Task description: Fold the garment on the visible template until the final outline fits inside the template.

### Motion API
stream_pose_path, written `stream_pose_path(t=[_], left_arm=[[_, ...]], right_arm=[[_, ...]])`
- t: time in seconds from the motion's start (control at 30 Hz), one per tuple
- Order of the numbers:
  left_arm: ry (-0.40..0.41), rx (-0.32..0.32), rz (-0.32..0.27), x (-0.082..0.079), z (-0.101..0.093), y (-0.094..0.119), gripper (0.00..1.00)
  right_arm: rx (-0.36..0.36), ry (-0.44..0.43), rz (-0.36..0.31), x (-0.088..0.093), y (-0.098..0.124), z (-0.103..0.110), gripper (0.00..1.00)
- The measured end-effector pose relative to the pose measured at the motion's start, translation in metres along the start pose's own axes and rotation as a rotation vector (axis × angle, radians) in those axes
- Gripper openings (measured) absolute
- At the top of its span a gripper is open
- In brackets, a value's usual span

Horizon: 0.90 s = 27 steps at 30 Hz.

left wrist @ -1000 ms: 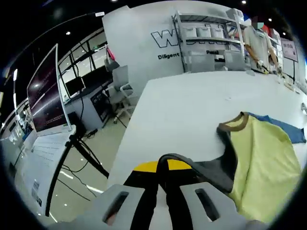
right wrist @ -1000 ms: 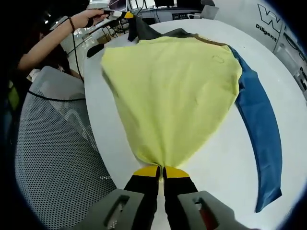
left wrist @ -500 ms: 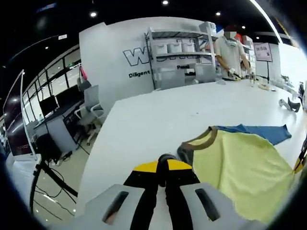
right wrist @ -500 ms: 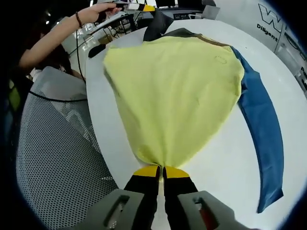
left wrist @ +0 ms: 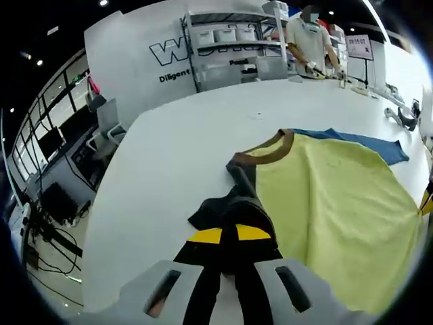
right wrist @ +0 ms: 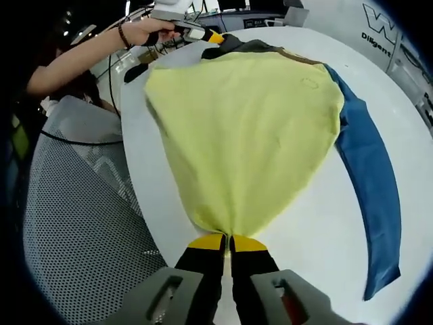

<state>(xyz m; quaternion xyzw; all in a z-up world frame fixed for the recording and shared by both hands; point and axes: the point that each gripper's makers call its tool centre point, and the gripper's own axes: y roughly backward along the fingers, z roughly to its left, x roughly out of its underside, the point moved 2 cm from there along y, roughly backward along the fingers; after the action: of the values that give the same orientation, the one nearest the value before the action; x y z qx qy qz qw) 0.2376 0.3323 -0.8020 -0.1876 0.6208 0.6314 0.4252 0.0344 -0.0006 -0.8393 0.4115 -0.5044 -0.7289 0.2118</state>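
The yellow fabric garment with one dark grey sleeve and one blue sleeve [right wrist: 250, 128] lies spread on the white round-edged table [right wrist: 325, 230], stretched between the two tongs. The right gripper [right wrist: 226, 242] pinches its yellow hem, jaws pressed together. In the right gripper view, the left gripper [right wrist: 215, 38] sits at the far end, held by a person's hand [right wrist: 145, 30]. The left gripper view shows its jaws clamped on the dark grey sleeve [left wrist: 233, 210], the brown-trimmed collar [left wrist: 267, 150] just ahead. Beyond stand grey metal shelves [left wrist: 230, 47] and a person in white [left wrist: 308, 40]. A grey mesh chair [right wrist: 74, 223] sits beside the right gripper. No template is discernible.
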Motion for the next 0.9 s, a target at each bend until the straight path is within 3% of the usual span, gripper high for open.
stream_pose_path(t=[0.3, 0.47, 0.73, 0.9], left_arm=[[-0.017, 0.007, 0.036, 0.011, -0.002, -0.004, 0.12], [0.0, 0.041, 0.059, 0.016, -0.006, 0.018, 0.27], [-0.008, 0.117, 0.108, 0.036, -0.017, 0.052, 0.31], [0.028, 0.167, 0.138, 0.048, -0.023, 0.07, 0.33]], right_arm=[[0.0, 0.006, 0.005, 0.0, 0.0, 0.0, 0.0], [0.001, 0.003, 0.004, 0.0, 0.0, 0.0, 0.0], [-0.001, -0.005, 0.001, 0.0, -0.001, 0.0, 0.0], [0.001, -0.006, 0.0, 0.0, -0.001, 0.0, 0.0]])
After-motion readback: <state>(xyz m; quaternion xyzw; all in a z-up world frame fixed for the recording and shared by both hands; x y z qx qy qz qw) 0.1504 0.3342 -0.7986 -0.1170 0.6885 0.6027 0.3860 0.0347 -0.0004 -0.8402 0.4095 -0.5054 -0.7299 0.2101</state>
